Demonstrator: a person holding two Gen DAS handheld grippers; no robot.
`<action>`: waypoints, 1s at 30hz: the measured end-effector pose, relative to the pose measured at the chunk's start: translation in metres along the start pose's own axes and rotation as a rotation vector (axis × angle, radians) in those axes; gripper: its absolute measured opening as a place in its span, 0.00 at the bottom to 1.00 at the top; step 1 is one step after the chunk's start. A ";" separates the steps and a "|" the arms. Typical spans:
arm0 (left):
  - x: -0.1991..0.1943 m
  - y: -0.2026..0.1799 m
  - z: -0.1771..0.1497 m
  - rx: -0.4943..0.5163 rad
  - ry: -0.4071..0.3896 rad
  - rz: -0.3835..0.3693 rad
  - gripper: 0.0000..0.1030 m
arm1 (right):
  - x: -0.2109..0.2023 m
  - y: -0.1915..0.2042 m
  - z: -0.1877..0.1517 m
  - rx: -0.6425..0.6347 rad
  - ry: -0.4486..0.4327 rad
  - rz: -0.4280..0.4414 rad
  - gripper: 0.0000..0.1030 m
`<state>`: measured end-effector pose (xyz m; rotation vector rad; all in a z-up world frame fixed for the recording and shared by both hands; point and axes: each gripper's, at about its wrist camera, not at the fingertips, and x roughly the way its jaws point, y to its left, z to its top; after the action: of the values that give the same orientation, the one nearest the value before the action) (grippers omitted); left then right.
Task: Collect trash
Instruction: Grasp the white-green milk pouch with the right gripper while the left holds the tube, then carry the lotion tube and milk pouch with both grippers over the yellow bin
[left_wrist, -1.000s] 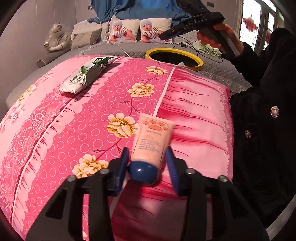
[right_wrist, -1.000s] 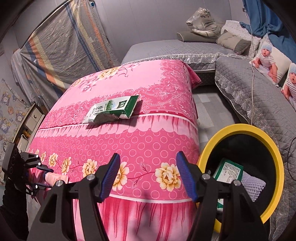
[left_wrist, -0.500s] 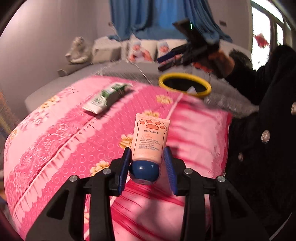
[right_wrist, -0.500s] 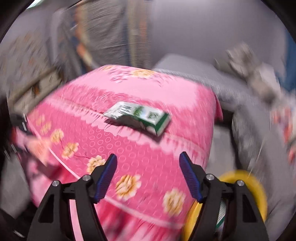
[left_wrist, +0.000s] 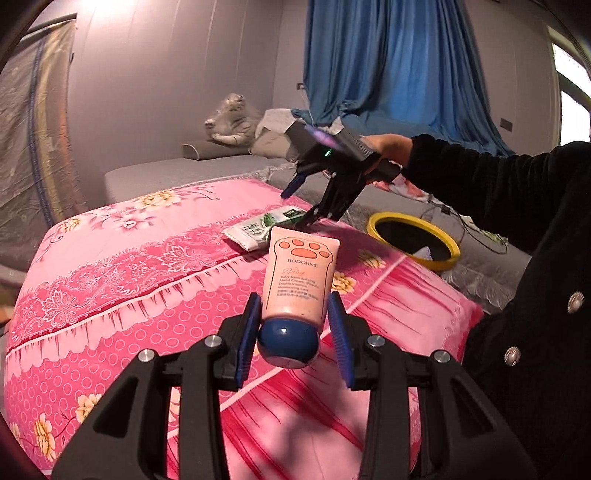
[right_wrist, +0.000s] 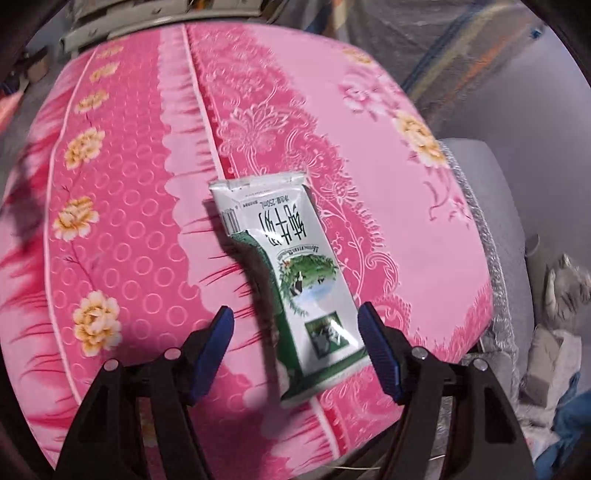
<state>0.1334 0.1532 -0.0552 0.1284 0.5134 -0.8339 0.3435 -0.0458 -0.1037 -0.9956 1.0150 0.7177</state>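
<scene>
We are gripping the cream tube (left_wrist: 300, 275) in our left claw (left_wrist: 293, 330); our right claw (right_wrist: 295, 349), spread wide, is straddling the milk carton (right_wrist: 291, 280), bin (left_wrist: 413, 242) waiting.

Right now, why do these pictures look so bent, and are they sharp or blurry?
Left wrist view: fisheye bends the walls and blue curtain; the pink hand-cream tube is sharp, the window glares white. Right wrist view: the green-and-white milk carton is readable, but the pink floral quilt smears toward its edges.
</scene>
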 end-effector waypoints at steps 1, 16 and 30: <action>-0.001 -0.001 0.001 -0.001 -0.005 0.000 0.34 | 0.007 0.000 0.002 -0.020 0.022 0.011 0.64; 0.027 0.013 0.002 -0.045 0.048 -0.007 0.30 | 0.044 -0.024 0.020 0.082 0.059 0.031 0.60; 0.012 -0.016 0.032 -0.101 -0.044 0.159 0.29 | -0.060 -0.019 -0.032 0.433 -0.279 0.115 0.25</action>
<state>0.1411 0.1242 -0.0315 0.0565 0.4962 -0.6528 0.3260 -0.0851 -0.0476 -0.4511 0.9338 0.6715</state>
